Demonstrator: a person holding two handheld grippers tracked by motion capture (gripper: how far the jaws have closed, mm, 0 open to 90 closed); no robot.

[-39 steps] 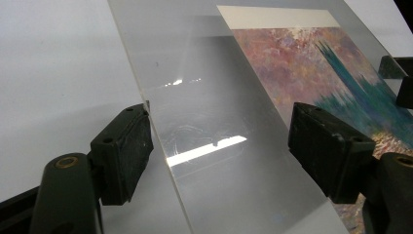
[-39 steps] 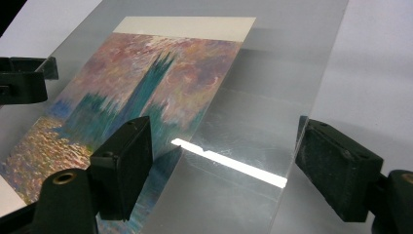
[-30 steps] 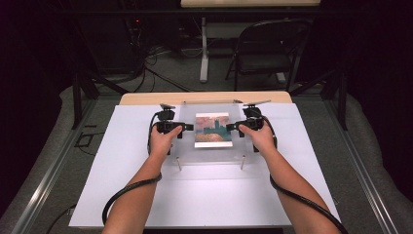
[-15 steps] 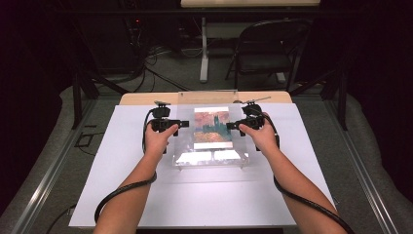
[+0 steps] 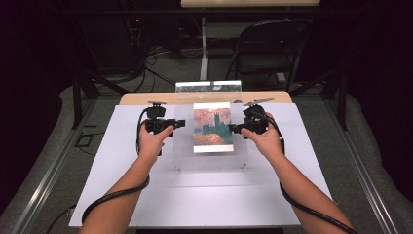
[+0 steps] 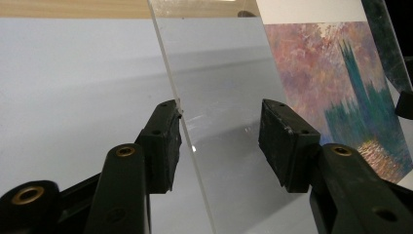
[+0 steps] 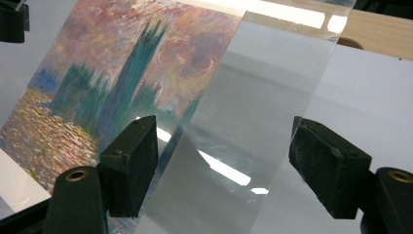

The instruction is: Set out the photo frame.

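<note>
Since the earlier frames, both hands have tilted the clear acrylic panel (image 5: 210,141) up from near flat, exposing the painting print (image 5: 212,126) more squarely to the high view. Left tool (image 5: 179,124) stands part-open, jaws straddling the panel's left edge, one pad touching it. Right tool (image 5: 233,128) stands wide open astride the right edge, above the white tabletop (image 5: 204,200).
</note>
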